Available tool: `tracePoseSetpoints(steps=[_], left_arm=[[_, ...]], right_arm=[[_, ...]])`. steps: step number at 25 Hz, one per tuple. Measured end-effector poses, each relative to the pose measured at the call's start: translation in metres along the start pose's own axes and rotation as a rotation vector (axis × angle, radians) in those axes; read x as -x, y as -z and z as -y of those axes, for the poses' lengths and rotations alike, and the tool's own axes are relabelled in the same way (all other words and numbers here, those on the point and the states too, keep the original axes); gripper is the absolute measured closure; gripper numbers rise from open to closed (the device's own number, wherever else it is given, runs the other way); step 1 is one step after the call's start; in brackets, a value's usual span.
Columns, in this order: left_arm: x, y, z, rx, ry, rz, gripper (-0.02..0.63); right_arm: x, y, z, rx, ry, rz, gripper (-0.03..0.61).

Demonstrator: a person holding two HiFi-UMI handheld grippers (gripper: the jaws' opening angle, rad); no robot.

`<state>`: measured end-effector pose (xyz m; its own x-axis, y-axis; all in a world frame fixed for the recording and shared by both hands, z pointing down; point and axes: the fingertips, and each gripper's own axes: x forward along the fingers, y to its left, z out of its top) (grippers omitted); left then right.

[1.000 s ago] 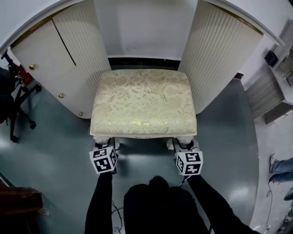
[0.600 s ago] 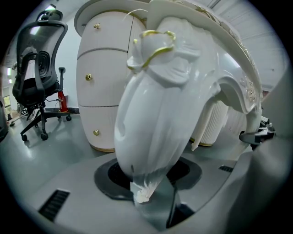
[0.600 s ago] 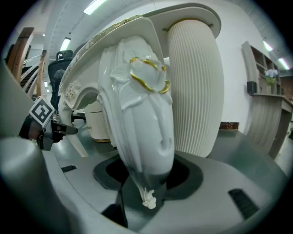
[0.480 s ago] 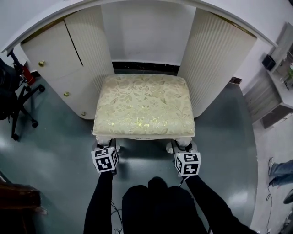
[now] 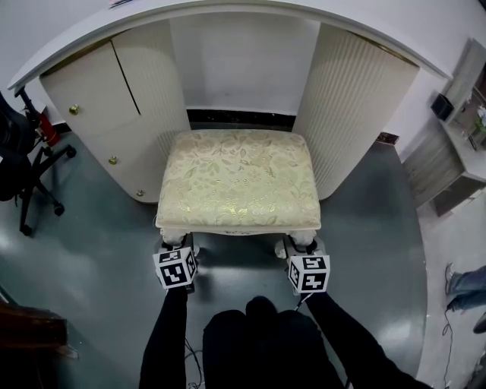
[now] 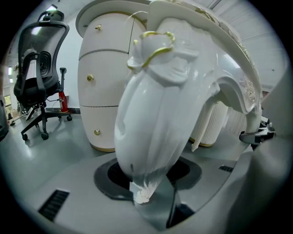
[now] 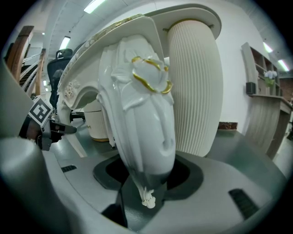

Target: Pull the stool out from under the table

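Between the jaws of the left gripper (image 5: 175, 254) stands the stool's front left leg (image 6: 155, 119), carved white with a gilt curl. The jaws are closed on it low down, where it tapers. The right gripper (image 5: 305, 257) is clamped the same way on the front right leg (image 7: 139, 123). Both legs run upright across the jaws, so each grip is taken side-on around a vertical post.

Just above and ahead of both grippers is the near edge of the stool (image 5: 238, 181). Its brocade seat stretches straight away from them toward the knee recess of the table (image 5: 228, 9). The far edge of the seat lies about at the mouth of that recess, between the two pedestals.

The two grippers sit level with each other and equally near the stool, one at each front corner. Any further pull would therefore have to run straight back toward the person, with both hands even, or the stool will likely slew on the floor (image 5: 91, 258).

Beyond the right gripper rises the fluted pedestal (image 7: 194, 87). Beyond the left gripper stands the drawer unit (image 6: 103, 77) with brass knobs, and farther off to that side an office chair (image 6: 39, 68).
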<state>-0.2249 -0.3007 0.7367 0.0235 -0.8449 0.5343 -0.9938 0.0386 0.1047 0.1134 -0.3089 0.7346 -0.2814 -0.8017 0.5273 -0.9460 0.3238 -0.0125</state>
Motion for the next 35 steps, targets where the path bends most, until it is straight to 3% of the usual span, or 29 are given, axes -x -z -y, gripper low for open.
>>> tracePoseSetpoints(steps=[7,18,29,33,35], left_arm=[[0.002,0.002,0.002,0.003,0.009,-0.013,0.41],[0.021,0.013,0.001,0.026,0.006,-0.005,0.39],[0.055,0.059,0.011,0.056,0.019,-0.061,0.39],[0.063,0.063,0.021,0.052,0.056,-0.061,0.408],[0.064,0.059,0.025,0.041,0.065,-0.051,0.448]], right_arm=[[0.003,0.002,0.001,-0.003,0.041,-0.017,0.379],[0.025,0.016,0.0,-0.016,0.025,-0.044,0.379],[0.059,0.05,-0.007,-0.04,0.002,-0.108,0.384],[0.063,0.051,-0.007,-0.021,0.002,-0.11,0.485],[0.062,0.047,-0.005,-0.005,0.009,-0.099,0.546]])
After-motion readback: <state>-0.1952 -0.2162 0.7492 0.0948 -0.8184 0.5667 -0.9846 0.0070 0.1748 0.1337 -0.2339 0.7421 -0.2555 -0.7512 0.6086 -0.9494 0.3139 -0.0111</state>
